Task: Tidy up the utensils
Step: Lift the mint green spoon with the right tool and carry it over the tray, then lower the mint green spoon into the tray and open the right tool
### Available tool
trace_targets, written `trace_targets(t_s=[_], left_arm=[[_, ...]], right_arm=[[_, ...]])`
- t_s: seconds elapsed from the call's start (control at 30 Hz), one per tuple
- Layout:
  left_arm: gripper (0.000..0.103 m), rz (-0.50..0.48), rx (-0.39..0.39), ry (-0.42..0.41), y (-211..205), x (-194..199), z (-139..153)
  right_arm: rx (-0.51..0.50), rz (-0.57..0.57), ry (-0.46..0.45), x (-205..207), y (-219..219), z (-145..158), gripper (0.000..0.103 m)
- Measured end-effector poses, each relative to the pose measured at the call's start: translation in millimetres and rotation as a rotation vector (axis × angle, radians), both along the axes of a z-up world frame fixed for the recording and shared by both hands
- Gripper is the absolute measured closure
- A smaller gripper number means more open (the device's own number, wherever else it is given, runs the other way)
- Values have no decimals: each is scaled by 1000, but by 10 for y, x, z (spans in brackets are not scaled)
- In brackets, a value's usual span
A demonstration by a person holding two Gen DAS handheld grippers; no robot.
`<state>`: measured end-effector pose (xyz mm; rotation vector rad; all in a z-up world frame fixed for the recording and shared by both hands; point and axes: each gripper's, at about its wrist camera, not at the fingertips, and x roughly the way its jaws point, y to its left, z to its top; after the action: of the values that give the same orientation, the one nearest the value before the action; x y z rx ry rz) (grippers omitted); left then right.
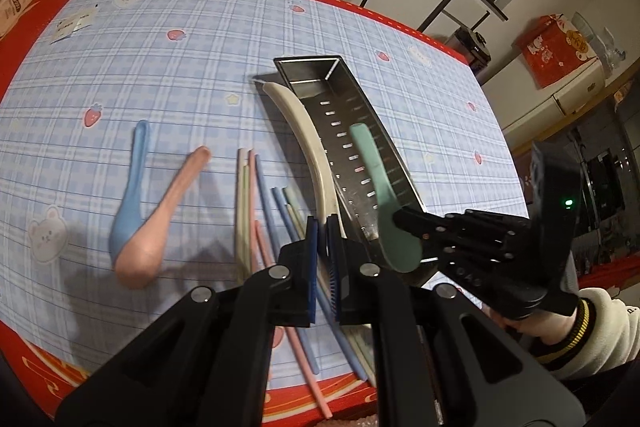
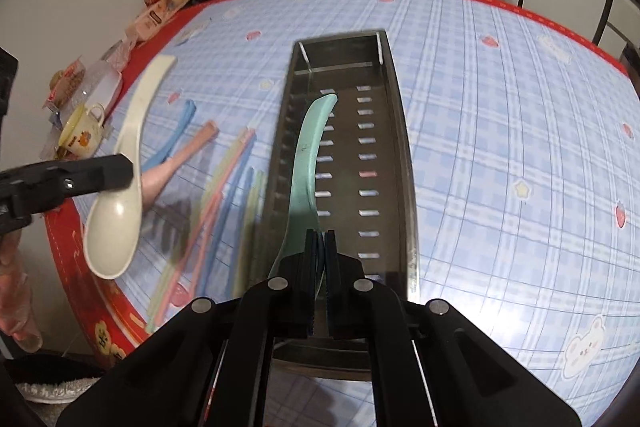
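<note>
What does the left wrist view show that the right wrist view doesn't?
Left wrist only: the right hand-held gripper seen from the side, clamped on the green spoon's bowl, and the person's sleeved wrist behind it. Right wrist only: the cream spoon's bowl in full, gripped by the left hand-held gripper, and a yellow cup at the table's edge. Both show the slotted steel tray, the blue spoon and pink spoon on the checked cloth, and the loose chopsticks beside the tray.
</note>
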<state>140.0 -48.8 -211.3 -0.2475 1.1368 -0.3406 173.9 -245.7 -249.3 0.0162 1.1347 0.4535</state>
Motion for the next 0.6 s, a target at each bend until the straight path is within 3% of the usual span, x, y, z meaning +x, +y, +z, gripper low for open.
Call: trace_targets(t_s=[0.6], left_arm=[[94,-71,-15,57,-448,182,-183]], right_arm=[[-52,-17,20,-35,-126,-195,98]])
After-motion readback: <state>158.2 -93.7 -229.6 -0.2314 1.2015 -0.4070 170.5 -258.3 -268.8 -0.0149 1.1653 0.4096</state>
